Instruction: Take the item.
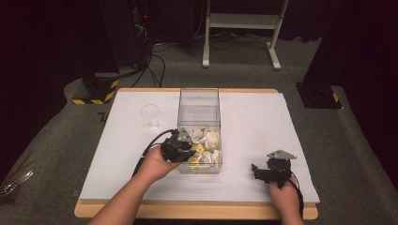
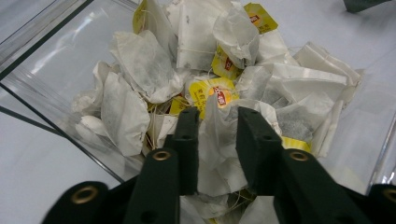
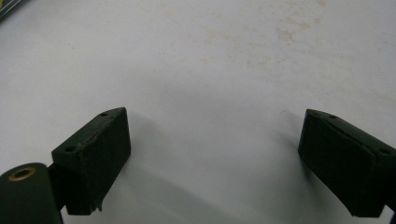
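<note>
A clear plastic box (image 1: 199, 101) stands in the middle of the white table (image 1: 253, 122); its near end holds a heap of white tea bags (image 1: 208, 145) with yellow tags. My left gripper (image 1: 185, 147) reaches into that heap from the left. In the left gripper view its jaws (image 2: 218, 116) stand close together, with one white tea bag (image 2: 218, 137) pinched between them. The box's clear wall (image 2: 51, 70) runs along the left. My right gripper (image 1: 257, 170) rests low over the bare table at the front right, open wide, with nothing between its fingers (image 3: 212, 126).
A clear round cup or lid (image 1: 150, 112) and a small clear piece (image 1: 154, 124) lie left of the box. The far half of the box holds nothing. A white stand (image 1: 241, 21) and cables lie on the floor beyond the table.
</note>
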### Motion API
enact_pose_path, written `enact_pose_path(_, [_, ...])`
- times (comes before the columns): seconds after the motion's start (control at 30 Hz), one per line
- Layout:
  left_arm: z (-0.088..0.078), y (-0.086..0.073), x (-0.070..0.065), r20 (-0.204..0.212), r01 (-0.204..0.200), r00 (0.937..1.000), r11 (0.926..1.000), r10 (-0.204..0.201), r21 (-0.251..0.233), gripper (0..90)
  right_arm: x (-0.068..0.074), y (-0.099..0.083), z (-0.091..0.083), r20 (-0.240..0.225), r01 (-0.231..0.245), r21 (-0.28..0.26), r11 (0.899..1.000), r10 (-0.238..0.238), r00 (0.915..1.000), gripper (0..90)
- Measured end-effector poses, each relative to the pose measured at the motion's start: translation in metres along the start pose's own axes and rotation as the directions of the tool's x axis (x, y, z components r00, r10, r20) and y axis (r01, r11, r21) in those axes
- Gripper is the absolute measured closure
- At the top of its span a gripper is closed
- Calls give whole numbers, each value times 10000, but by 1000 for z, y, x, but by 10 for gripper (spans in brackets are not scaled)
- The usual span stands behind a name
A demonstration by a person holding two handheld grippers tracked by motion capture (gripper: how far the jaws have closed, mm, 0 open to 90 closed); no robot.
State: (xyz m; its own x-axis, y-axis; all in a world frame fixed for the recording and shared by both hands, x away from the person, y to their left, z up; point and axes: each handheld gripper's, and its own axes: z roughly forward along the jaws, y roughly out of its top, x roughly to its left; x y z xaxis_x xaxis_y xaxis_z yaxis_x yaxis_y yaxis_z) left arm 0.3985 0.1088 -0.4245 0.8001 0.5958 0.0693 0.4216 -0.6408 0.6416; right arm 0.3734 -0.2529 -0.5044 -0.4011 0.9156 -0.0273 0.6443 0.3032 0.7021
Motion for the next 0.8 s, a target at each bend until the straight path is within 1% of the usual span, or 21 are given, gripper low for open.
enact_pose_path(0.03, [0,1,0,-14,-25,10000,10000,25,39,765,0,0,0,1,0,-1,10000,0,10000,91])
enact_pose_path(0.2, [2,1,3,141,28,9999,9996,-32,295,774,0,0,0,-1,3,-4,10000,-3,10000,92])
enact_pose_path(0.23, [2,1,3,93,11,10000,9995,-14,321,777,0,0,0,-5,-1,-2,10000,1,10000,92])
enact_pose_path(0.27, [3,1,3,42,7,10000,9993,-8,372,801,0,0,0,-2,2,-4,10000,-2,10000,92])
enact_pose_path(0.3, [3,1,2,75,60,10000,9993,-63,364,830,0,0,0,-3,0,-4,10000,0,10000,92])
enact_pose_path(0.37, [3,0,2,104,129,9999,9994,-133,336,860,0,0,0,-1,4,-5,10000,-4,10000,92])
enact_pose_path(0.47, [3,-1,2,183,232,9996,9995,-236,227,890,0,0,0,1,9,-9,10000,-9,10000,93])
enact_pose_path(0.57, [2,-4,4,419,559,9976,9984,-555,-77,893,0,0,0,0,31,-15,10000,-31,10000,93])
enact_pose_path(0.63, [1,-7,4,530,823,9954,9960,-804,-342,894,0,0,0,4,30,-35,10000,-30,10000,94])
enact_pose_path(0.7, [0,-9,5,574,990,9937,9937,-960,-520,894,0,0,0,6,37,-20,10000,-37,10000,94])
enact_pose_path(0.8, [0,-11,4,588,1117,9925,9912,-1076,-711,894,0,0,0,3,40,-42,10000,-40,10000,95])
